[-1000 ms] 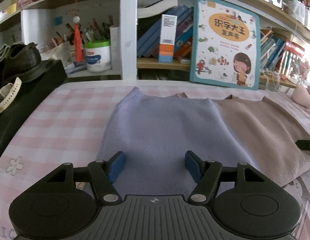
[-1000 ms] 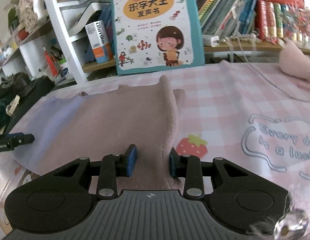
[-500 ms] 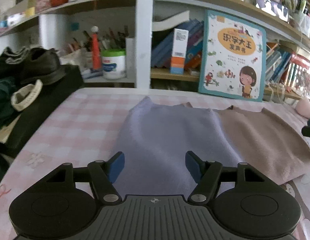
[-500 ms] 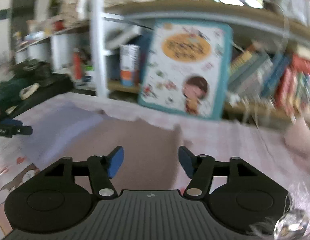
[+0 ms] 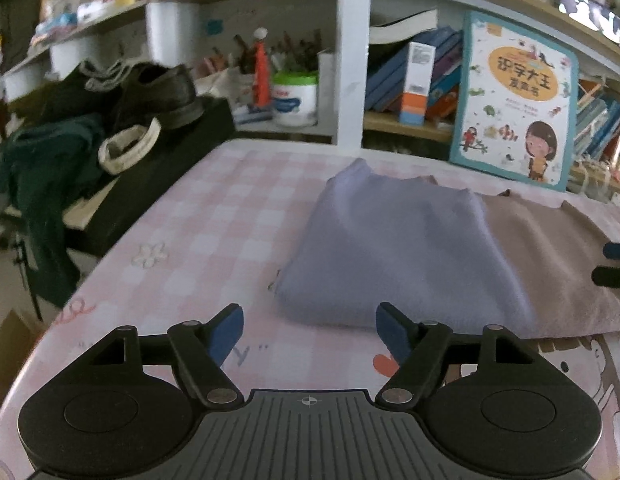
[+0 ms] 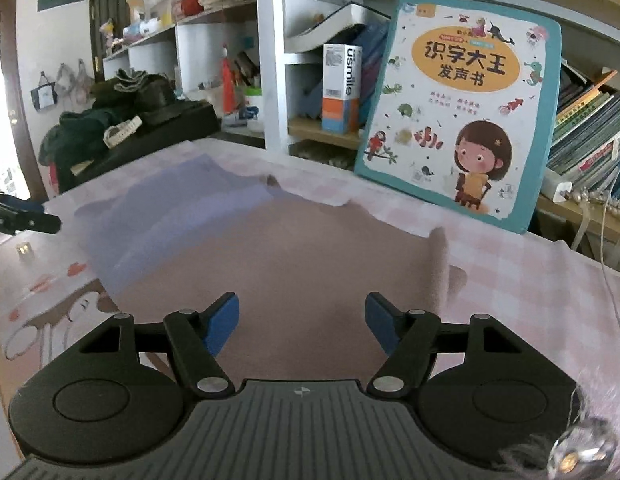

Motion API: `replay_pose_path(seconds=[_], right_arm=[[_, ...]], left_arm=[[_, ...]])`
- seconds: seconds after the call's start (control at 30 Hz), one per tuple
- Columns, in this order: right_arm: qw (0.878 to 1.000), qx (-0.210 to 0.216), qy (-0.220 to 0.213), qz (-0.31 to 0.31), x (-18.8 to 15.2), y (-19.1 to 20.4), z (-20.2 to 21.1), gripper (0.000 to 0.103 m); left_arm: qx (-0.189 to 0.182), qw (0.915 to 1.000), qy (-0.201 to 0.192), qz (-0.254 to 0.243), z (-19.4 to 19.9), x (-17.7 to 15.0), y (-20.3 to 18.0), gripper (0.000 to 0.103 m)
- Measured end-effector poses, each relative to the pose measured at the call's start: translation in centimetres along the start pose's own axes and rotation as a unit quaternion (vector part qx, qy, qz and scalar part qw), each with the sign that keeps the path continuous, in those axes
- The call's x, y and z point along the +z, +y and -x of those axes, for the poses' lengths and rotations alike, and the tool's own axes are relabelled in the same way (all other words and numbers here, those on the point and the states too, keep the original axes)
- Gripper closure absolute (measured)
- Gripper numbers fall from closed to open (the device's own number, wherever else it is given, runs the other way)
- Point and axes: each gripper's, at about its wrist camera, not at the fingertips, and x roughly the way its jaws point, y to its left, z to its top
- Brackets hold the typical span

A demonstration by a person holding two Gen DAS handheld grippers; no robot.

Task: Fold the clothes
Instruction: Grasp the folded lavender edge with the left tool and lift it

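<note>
A folded lavender garment (image 5: 397, 240) lies on the pink checked tablecloth (image 5: 230, 216), overlapping a brownish-pink garment (image 5: 549, 264) to its right. My left gripper (image 5: 310, 328) is open and its jaws are opening, with nothing between them; it sits just short of the lavender garment's near edge. My right gripper (image 6: 302, 320) hovers over the brownish-pink garment (image 6: 294, 256), its jaws opening too and nothing pinched between the pads. In the right wrist view the lavender garment (image 6: 170, 208) is to the left, and the left gripper's fingertip (image 6: 30, 222) pokes in from the left edge.
A large children's book (image 6: 461, 108) leans against the bookshelf (image 5: 349, 52) behind the table. Black shoes (image 5: 158, 92) and a dark green cloth (image 5: 42, 168) sit on a black box (image 5: 162, 168) at the left. A white cable (image 6: 605, 248) runs at the far right.
My left gripper has drawn back off the lavender garment and widened a little. My right gripper has opened, let go of the brownish-pink garment's fold, and rolled level.
</note>
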Motion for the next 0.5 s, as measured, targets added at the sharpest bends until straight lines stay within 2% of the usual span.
replay_pose_path(seconds=[0.13,0.33,0.43,0.5], right_arm=[[1.000,0.000,-0.005,0.000,-0.7,-0.6,0.0,0.035],[0.999,-0.009,-0.021,-0.030,-1.4,-1.8,0.0,0.038],[0.999,-0.026,-0.024,-0.019,-1.5,-1.8,0.1,0.039],[0.999,-0.023,-0.020,-0.017,-1.7,-1.8,0.2,0.038]], left_arm=[[-0.028,0.9977,0.017,0.059,-0.6,-0.3,0.8,0.028],[-0.058,0.9875,0.039,0.141,-1.7,-0.5,1.3,0.031],[-0.072,0.9782,0.050,0.188,-2.3,-0.5,1.8,0.031],[-0.076,0.9708,0.057,0.220,-2.8,-0.4,2.3,0.031]])
